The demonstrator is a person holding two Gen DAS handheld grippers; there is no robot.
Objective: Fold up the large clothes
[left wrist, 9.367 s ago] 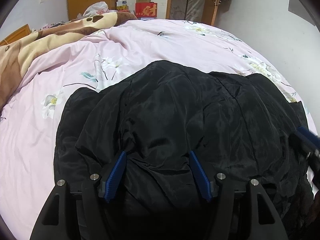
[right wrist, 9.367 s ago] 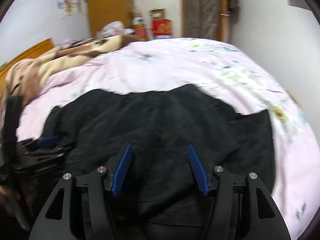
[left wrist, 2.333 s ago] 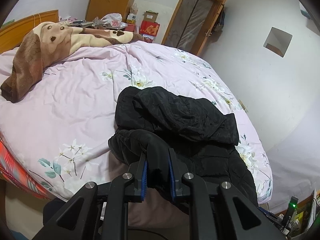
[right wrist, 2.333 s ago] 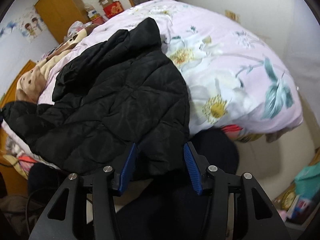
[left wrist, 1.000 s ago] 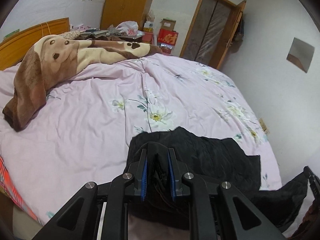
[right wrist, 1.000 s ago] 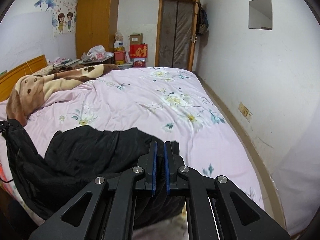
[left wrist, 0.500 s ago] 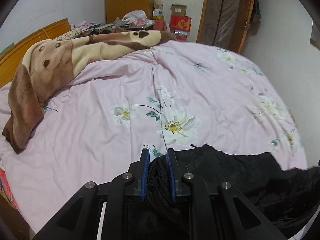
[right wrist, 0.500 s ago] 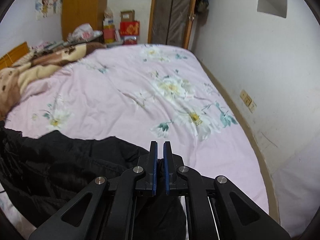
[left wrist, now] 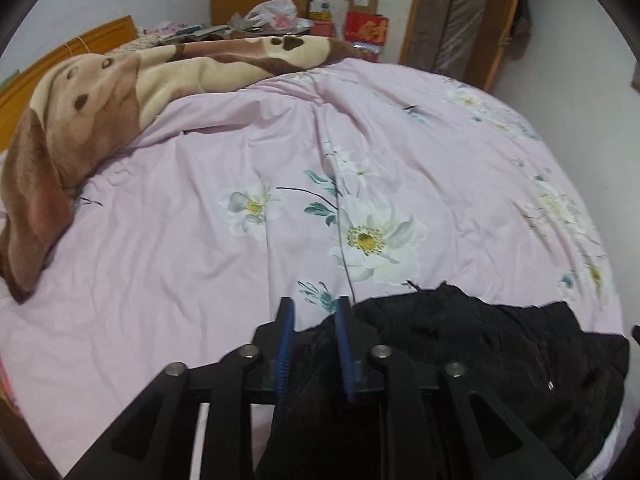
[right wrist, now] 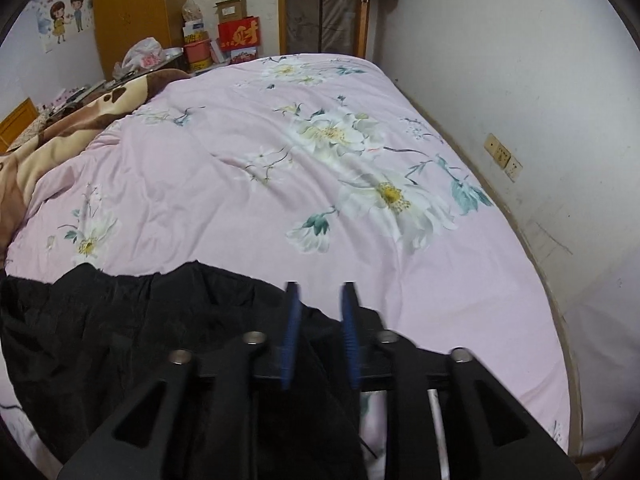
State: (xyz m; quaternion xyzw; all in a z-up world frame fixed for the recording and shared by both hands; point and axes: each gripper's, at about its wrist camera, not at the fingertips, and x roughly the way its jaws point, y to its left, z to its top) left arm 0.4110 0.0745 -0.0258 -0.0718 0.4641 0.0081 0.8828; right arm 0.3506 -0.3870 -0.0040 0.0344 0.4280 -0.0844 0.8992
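Note:
The black padded jacket (left wrist: 480, 344) lies bunched along the near edge of the pink floral quilt (left wrist: 180, 240). My left gripper (left wrist: 314, 308) hovers over the jacket's left end. Its jaws are opening, and slack black fabric sits between the blue pads (left wrist: 285, 336) without being pressed. In the right wrist view the jacket (right wrist: 120, 320) spreads to the left, and my right gripper (right wrist: 320, 292) is over its right end. Those jaws are opening too, with loose fabric low between the pads (right wrist: 350, 328) and quilt (right wrist: 260, 184) showing past the tips.
A brown and cream blanket (left wrist: 88, 96) is heaped at the far left of the bed by the wooden headboard (left wrist: 100, 38). A white wall (right wrist: 540, 140) runs along the bed's right side. Boxes (right wrist: 240, 34), a wardrobe (right wrist: 136, 8) and a door (right wrist: 324, 4) stand beyond the bed.
Both grippers, shut on the jacket's edge a moment ago, have sunk toward the bed and parted their jaws. The jacket's edge now rests on the quilt.

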